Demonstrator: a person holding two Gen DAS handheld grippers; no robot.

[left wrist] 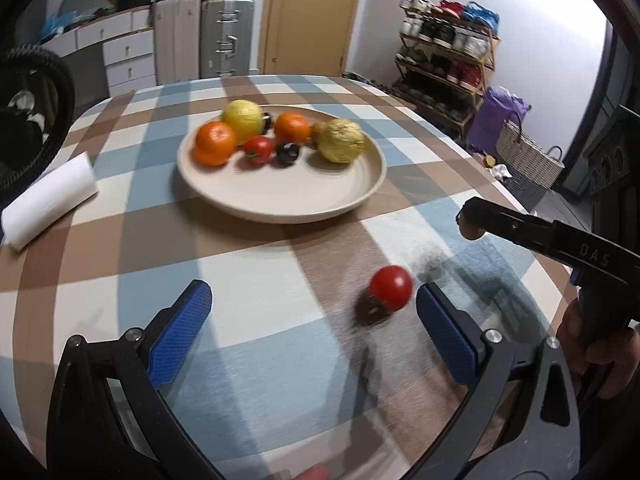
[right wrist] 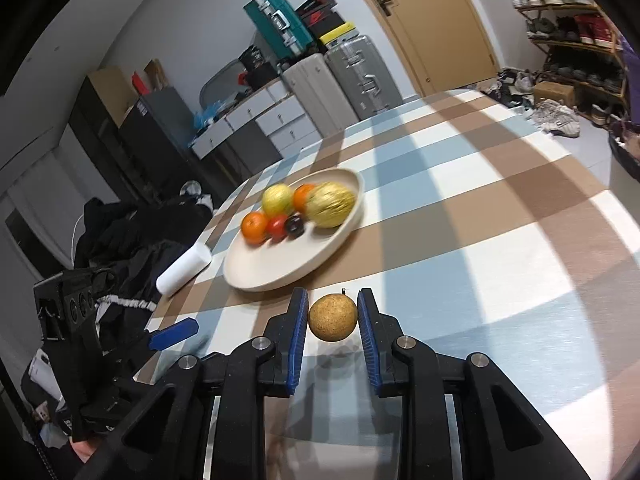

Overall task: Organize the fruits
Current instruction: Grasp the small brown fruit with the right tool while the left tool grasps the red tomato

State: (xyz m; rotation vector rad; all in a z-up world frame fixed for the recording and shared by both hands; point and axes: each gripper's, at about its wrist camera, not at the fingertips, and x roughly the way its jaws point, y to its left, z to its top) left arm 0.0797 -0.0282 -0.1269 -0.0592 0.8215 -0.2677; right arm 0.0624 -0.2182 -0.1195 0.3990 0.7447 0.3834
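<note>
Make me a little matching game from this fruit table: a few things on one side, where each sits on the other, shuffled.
Things:
1. red tomato
2. brown round fruit
3. yellow-green fruit
4. white roll

Places:
A. on the plate
B. between the right hand-held gripper pads
C. lying on the cloth beside the plate
D. by the open left hand-held gripper

Pairs: 1-D, 2-B, 3-A, 4-C
</note>
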